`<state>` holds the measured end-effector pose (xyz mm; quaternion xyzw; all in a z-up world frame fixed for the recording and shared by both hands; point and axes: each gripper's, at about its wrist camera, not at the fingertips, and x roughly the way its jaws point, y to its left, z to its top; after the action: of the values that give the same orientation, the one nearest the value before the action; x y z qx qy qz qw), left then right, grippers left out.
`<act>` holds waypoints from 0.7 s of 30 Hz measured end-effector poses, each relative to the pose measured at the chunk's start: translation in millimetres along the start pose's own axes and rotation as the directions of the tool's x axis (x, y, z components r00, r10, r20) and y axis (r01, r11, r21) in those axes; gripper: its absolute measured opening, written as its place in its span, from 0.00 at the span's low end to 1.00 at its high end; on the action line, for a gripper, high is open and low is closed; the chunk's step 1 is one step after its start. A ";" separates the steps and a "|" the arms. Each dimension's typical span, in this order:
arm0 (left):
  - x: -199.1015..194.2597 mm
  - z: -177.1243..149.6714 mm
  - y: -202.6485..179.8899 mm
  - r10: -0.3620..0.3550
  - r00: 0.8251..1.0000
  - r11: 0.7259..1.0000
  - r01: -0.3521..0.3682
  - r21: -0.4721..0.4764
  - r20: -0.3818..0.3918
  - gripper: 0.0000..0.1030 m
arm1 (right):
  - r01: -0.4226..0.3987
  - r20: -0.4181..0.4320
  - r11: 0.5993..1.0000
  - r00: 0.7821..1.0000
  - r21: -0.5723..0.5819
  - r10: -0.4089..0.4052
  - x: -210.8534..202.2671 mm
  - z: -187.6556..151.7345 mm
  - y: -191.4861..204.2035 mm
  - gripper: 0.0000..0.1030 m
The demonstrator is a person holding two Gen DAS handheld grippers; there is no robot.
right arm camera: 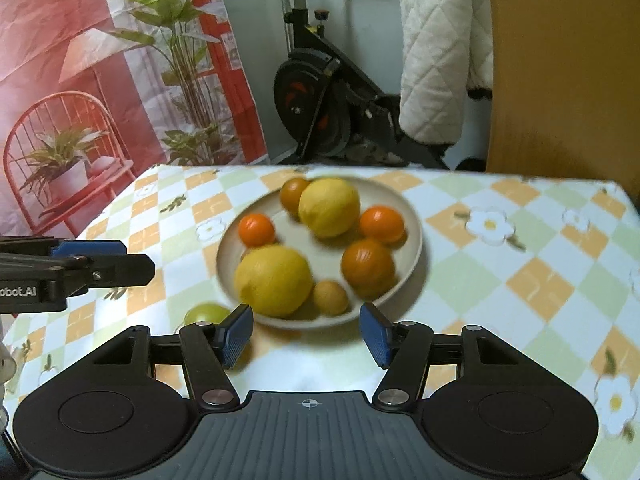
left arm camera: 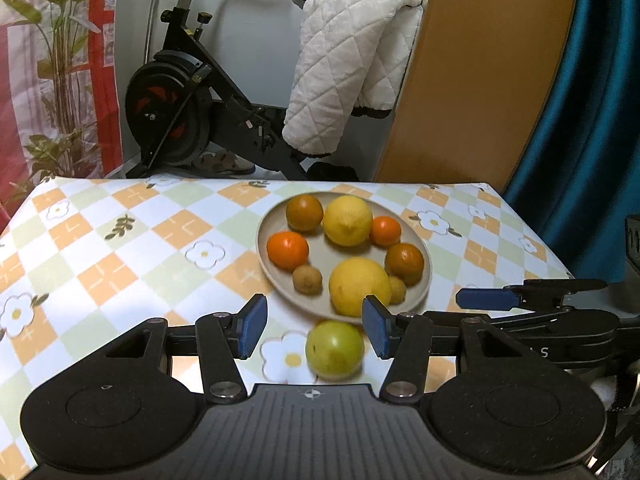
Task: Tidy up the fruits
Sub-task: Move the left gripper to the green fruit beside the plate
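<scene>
A beige plate (left arm camera: 426,276) (right arm camera: 412,220) on the checked tablecloth holds two yellow lemons (left arm camera: 359,286) (right arm camera: 273,276), several oranges (left arm camera: 287,250) (right arm camera: 367,266) and small brown fruits (left arm camera: 307,279) (right arm camera: 330,298). A green fruit (left arm camera: 335,349) (right arm camera: 207,314) lies on the cloth just in front of the plate. My left gripper (left arm camera: 314,328) is open, its blue pads either side of the green fruit, not touching it. My right gripper (right arm camera: 306,330) is open and empty at the plate's near rim. Each gripper shows at the edge of the other's view.
The table (left arm camera: 120,248) (right arm camera: 520,264) ends at a far edge. Behind it stand an exercise bike (left arm camera: 188,112) (right arm camera: 320,108) with a white quilted blanket (left arm camera: 348,80) over it, a wooden panel (left arm camera: 480,80) and a teal curtain (left arm camera: 592,100).
</scene>
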<state>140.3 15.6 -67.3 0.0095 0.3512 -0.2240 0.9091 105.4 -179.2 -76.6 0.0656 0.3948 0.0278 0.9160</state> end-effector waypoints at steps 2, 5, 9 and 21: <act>-4.4 -6.2 0.3 0.009 1.000 1.000 -0.009 -0.002 0.002 0.54 | -0.007 -0.008 1.000 1.000 0.009 0.007 -2.2 -8.0 2.9 0.54; -6.9 -15.2 2.1 0.001 1.000 1.000 -0.001 -0.028 -0.008 0.54 | -0.019 -0.024 1.000 1.000 0.011 0.019 -4.4 -19.4 8.1 0.54; -8.6 -25.7 4.8 -0.002 1.000 0.999 0.001 -0.054 -0.023 0.54 | -0.044 -0.062 0.999 0.997 0.002 0.044 -3.2 -32.6 16.5 0.54; -12.8 -47.3 6.7 -0.017 0.999 0.997 0.013 -0.078 -0.051 0.54 | -0.109 -0.084 0.992 0.991 -0.061 0.104 -11.5 -41.6 40.5 0.54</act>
<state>104.7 35.1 -95.6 -0.0228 0.3833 -0.2166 0.8976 67.3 -136.3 -90.8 0.0551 0.4264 0.0921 0.8982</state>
